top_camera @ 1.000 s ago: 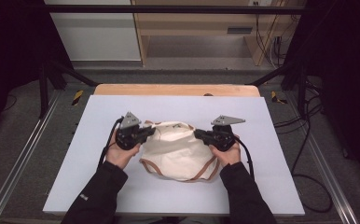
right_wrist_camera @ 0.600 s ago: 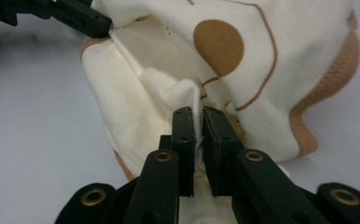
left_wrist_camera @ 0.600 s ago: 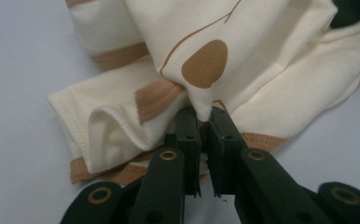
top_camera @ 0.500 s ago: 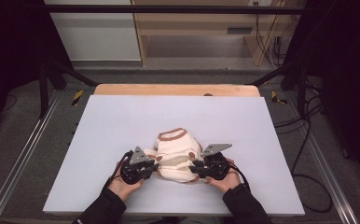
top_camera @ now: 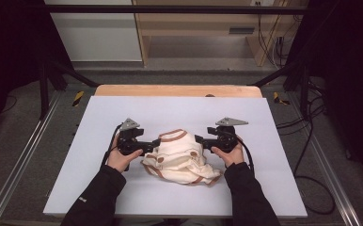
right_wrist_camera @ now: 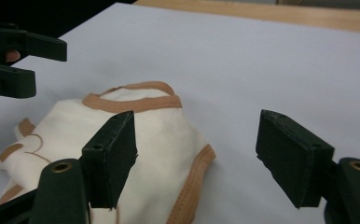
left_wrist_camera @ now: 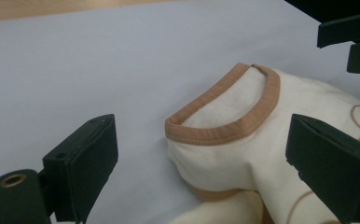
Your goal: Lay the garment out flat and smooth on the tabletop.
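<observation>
Left tongs (top_camera: 152,147) and right tongs (top_camera: 199,141) had just been opening, stood apart, nothing clamped. Crumpled cream garment (top_camera: 182,157) lay between them on white desk (top_camera: 123,113). Dark room, wooden shelf (top_camera: 193,28) behind.

No readable text was in these pictures.
The cream garment (top_camera: 182,157) carried only brown trim and curved brown stitching, no letters. A small pale mark was on the person's left sleeve (top_camera: 82,199), but it was too small to read. The black jaws and the white table cover (top_camera: 264,122) bore no label or number.
</observation>
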A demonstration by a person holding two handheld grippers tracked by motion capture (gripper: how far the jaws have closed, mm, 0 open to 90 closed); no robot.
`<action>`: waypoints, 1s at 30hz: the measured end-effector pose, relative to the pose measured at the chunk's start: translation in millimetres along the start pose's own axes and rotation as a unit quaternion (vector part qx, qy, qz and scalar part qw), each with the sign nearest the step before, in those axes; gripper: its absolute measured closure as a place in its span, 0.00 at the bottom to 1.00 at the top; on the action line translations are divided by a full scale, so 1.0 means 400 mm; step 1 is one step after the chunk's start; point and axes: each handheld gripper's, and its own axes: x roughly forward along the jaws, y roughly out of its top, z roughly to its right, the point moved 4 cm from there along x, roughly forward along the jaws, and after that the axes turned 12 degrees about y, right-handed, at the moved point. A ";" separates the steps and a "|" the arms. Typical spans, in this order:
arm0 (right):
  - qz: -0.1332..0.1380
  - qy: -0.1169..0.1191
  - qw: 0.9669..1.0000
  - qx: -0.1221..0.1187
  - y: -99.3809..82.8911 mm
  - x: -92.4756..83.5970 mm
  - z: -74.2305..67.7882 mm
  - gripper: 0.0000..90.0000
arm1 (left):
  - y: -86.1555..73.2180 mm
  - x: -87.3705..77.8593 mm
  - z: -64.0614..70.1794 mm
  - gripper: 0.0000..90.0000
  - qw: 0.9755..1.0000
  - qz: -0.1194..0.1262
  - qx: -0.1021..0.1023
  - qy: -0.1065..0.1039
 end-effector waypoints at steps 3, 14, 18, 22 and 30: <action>-0.017 0.024 0.999 0.016 -0.017 0.035 0.010 0.37 | -0.022 0.043 0.012 0.13 1.000 -0.022 0.009 -0.006; -0.099 0.053 0.994 0.012 -0.056 0.063 -0.008 0.95 | -0.079 0.069 0.046 0.77 0.999 -0.051 0.017 0.001; -0.078 0.047 0.996 -0.012 -0.040 0.047 -0.027 0.96 | -0.057 0.039 0.059 0.94 0.999 -0.036 0.036 0.005; -0.048 0.045 0.997 -0.042 -0.005 0.024 -0.058 0.97 | 0.022 -0.015 0.062 0.96 0.998 0.001 0.067 0.017; 0.071 -0.115 0.988 -0.079 0.250 0.054 -0.003 0.73 | 0.329 0.004 -0.002 0.43 0.985 0.097 0.046 0.135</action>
